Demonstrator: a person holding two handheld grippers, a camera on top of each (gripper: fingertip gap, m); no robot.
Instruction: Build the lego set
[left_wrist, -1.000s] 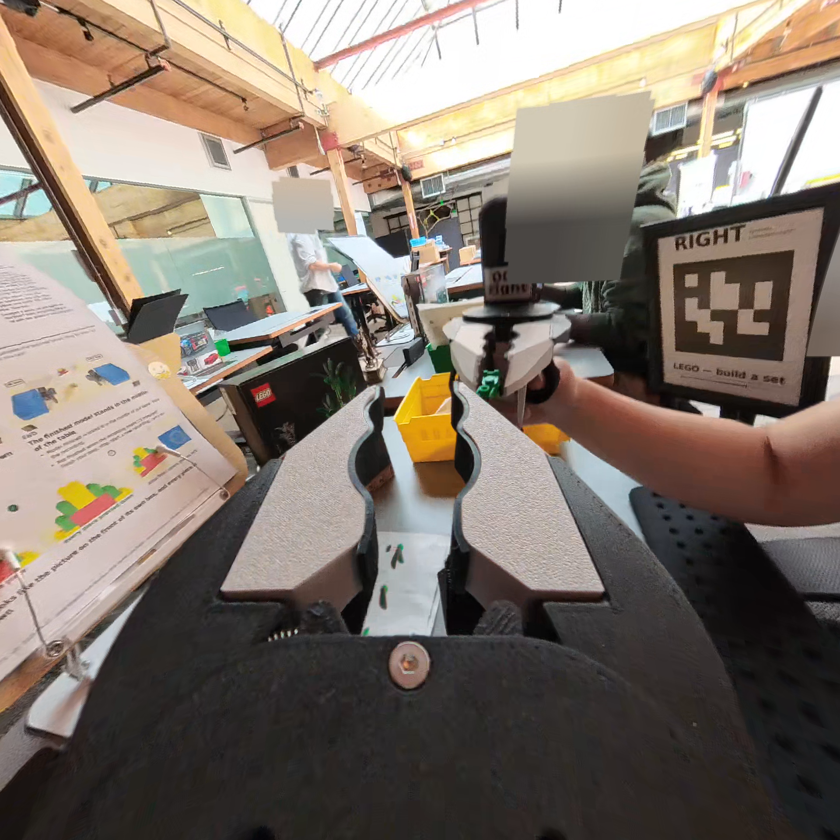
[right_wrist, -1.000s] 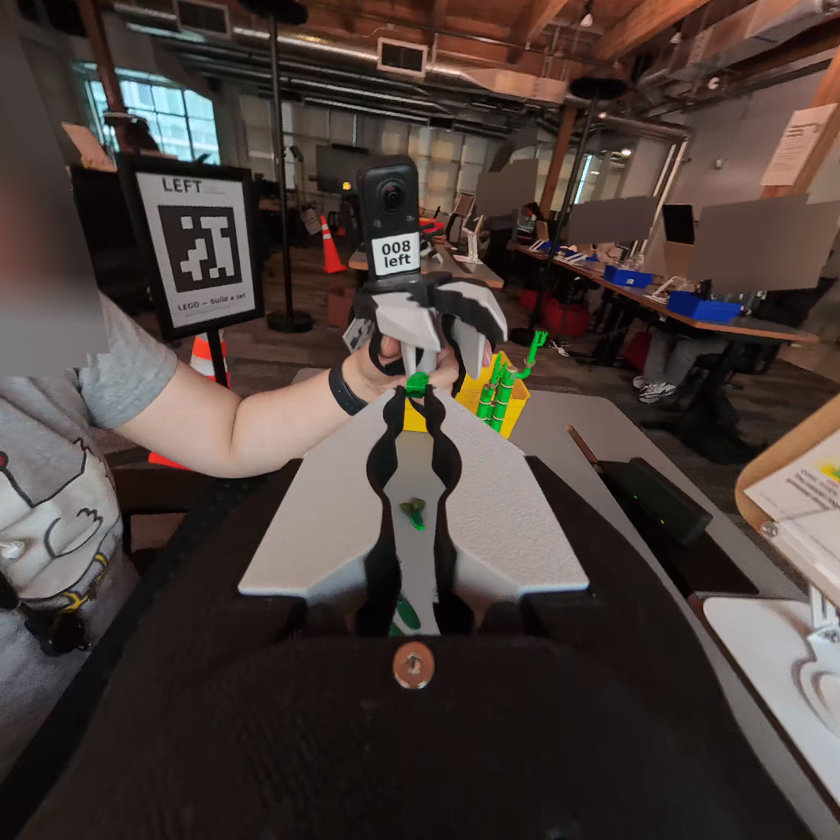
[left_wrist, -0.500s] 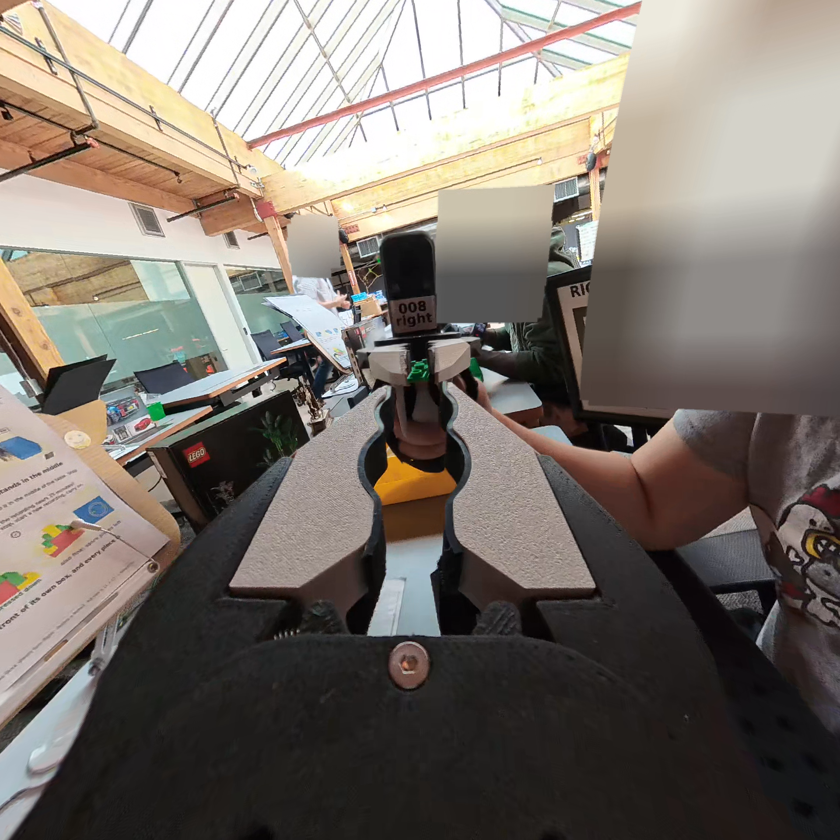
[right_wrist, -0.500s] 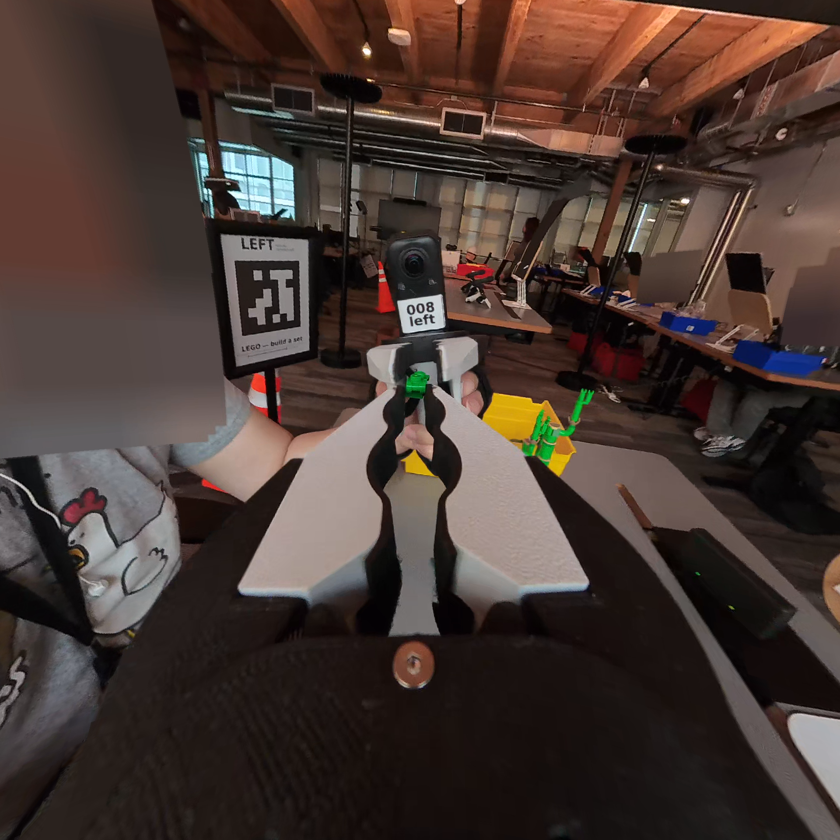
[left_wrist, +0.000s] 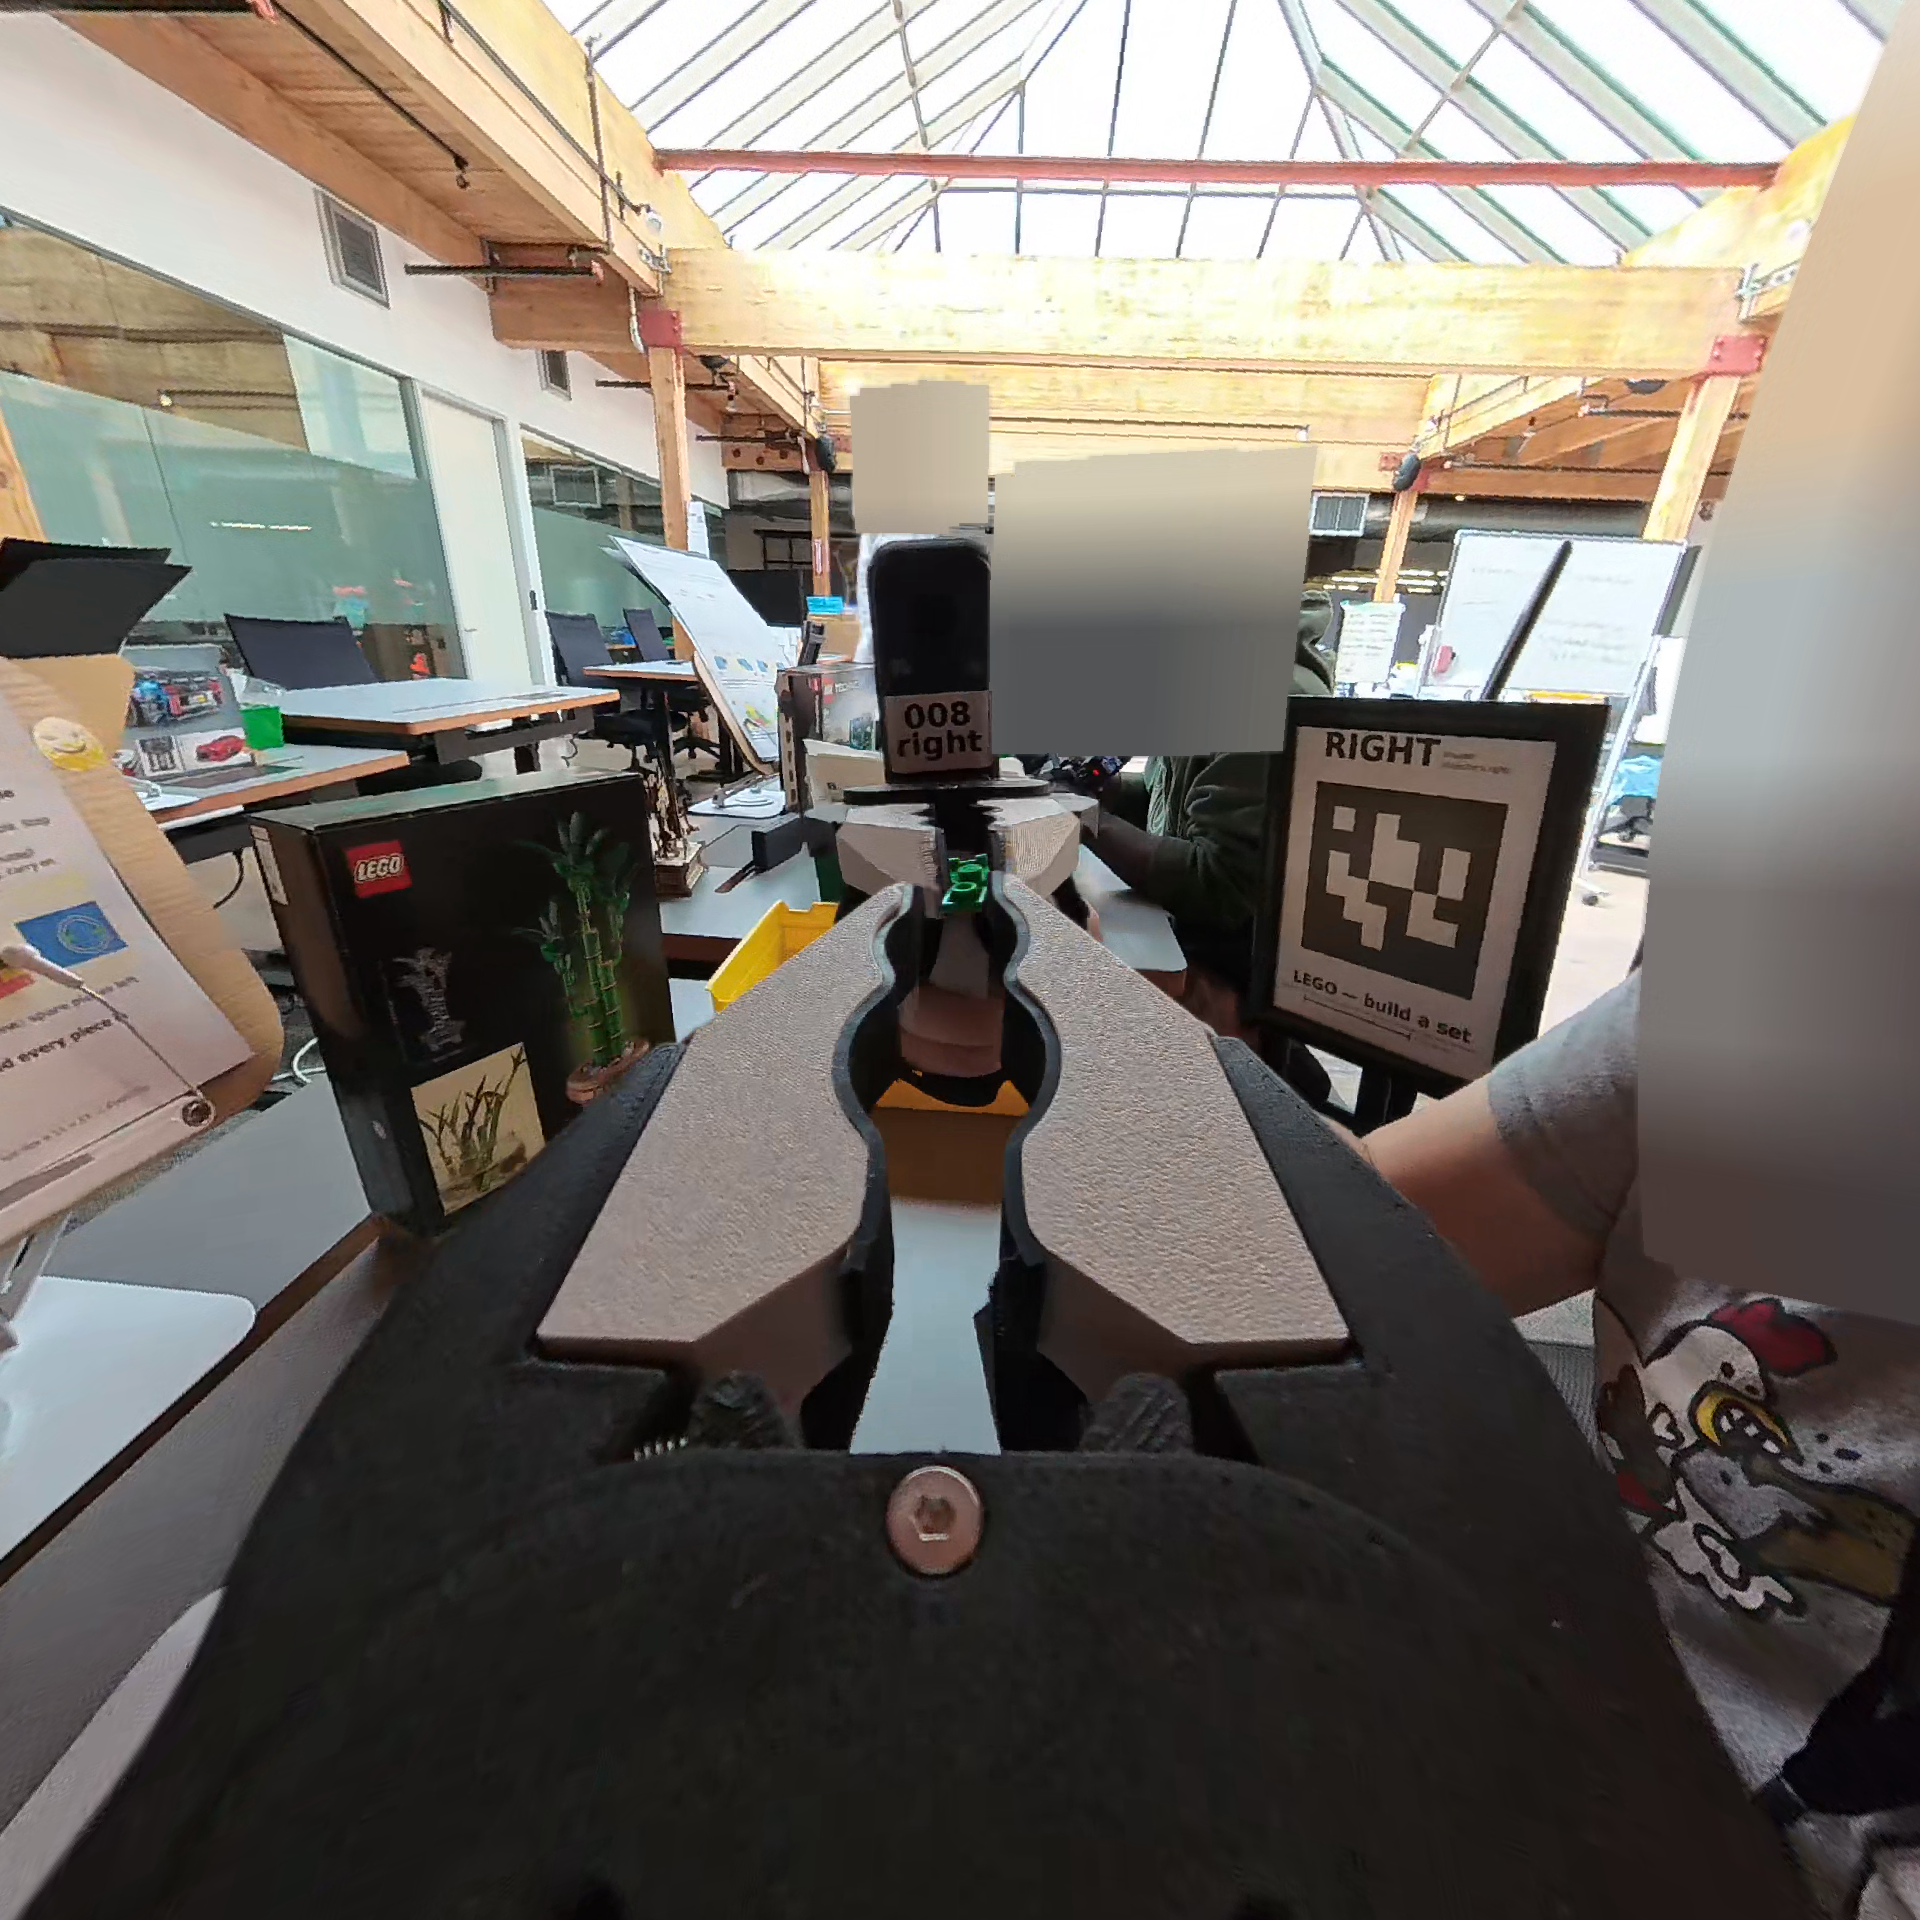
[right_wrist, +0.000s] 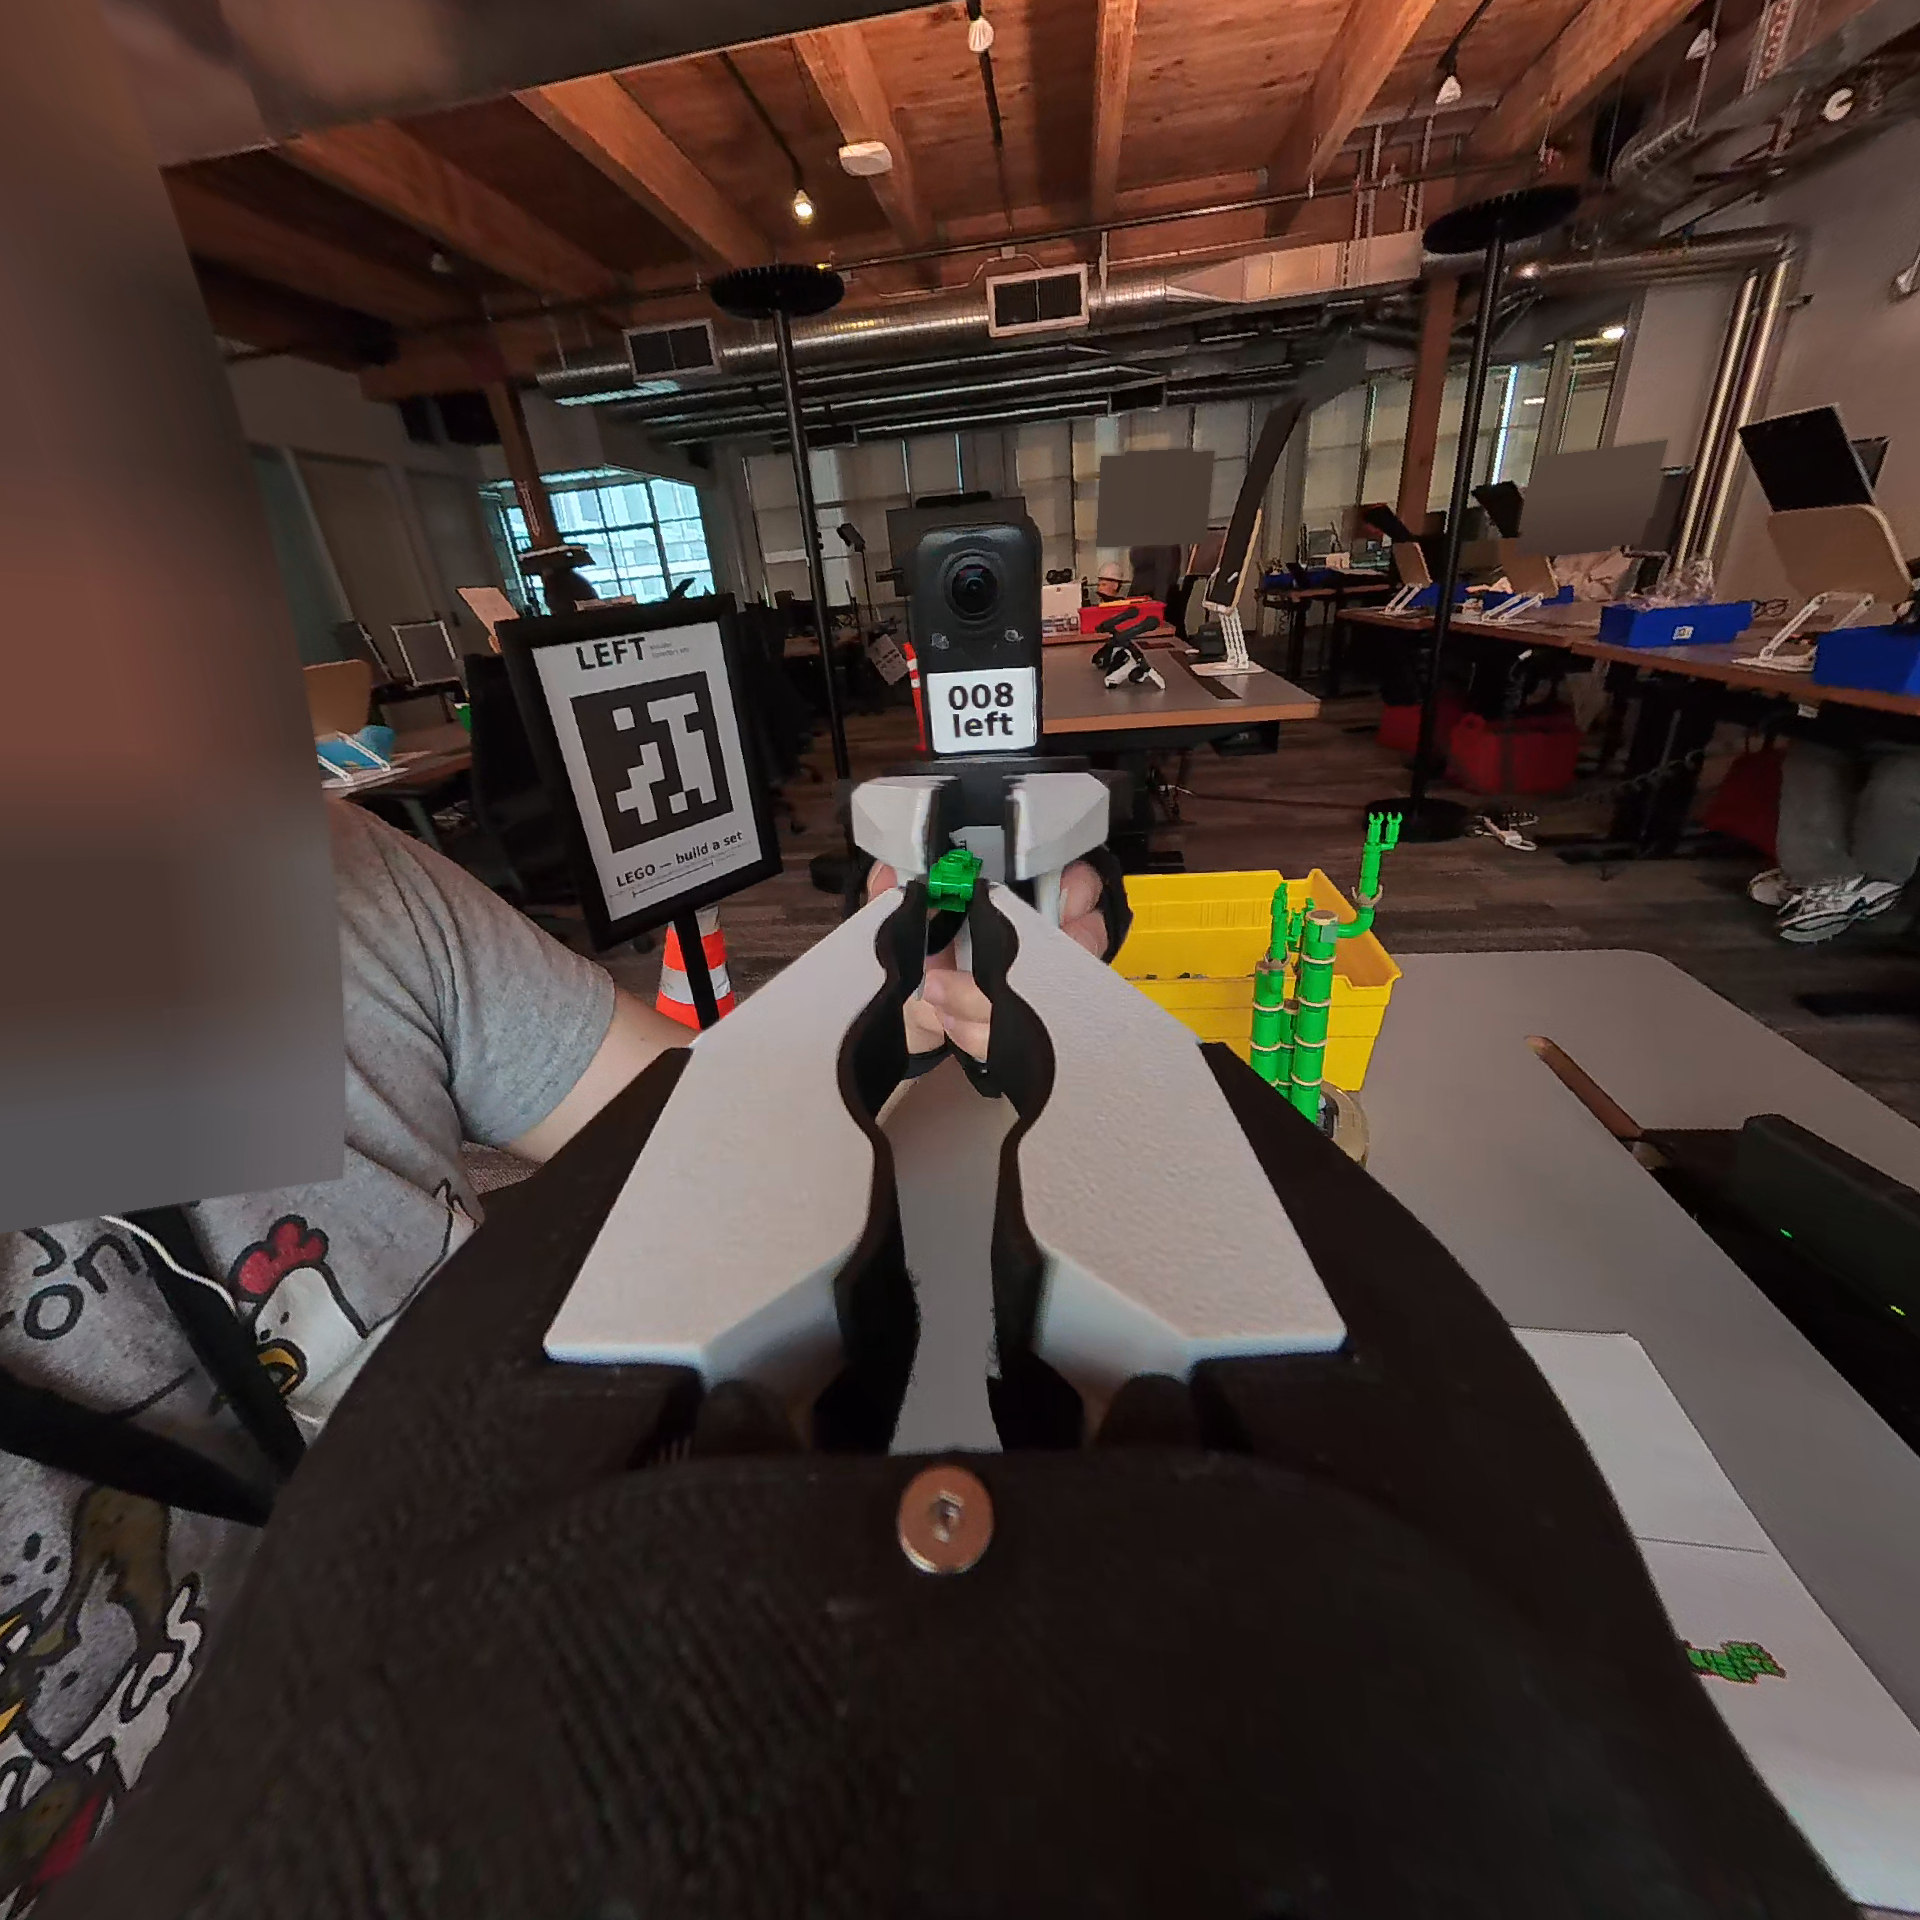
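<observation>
The two grippers are raised above the table and meet tip to tip. My right gripper (right_wrist: 951, 891) is shut on a small green lego piece (right_wrist: 951, 878). My left gripper (left_wrist: 963, 891) faces it, and its tips close in on the same green piece (left_wrist: 966, 883) from the opposite side. The partly built green bamboo model (right_wrist: 1299, 997) stands on the table to the right in the right wrist view, clear of both grippers. A person's hands hold both handles.
A yellow parts bin (right_wrist: 1195, 935) stands behind the bamboo model and also shows in the left wrist view (left_wrist: 774, 940). A black lego box (left_wrist: 468, 987) and an instruction sheet (left_wrist: 83, 987) stand on the left. A black device (right_wrist: 1818, 1195) and white paper with green pieces (right_wrist: 1735, 1662) lie on the right. The tips of both grippers are at nearly the same place.
Both grippers rose and swung to face each other head-on. The left gripper's jaws narrowed around the green piece that the right gripper carried in.
</observation>
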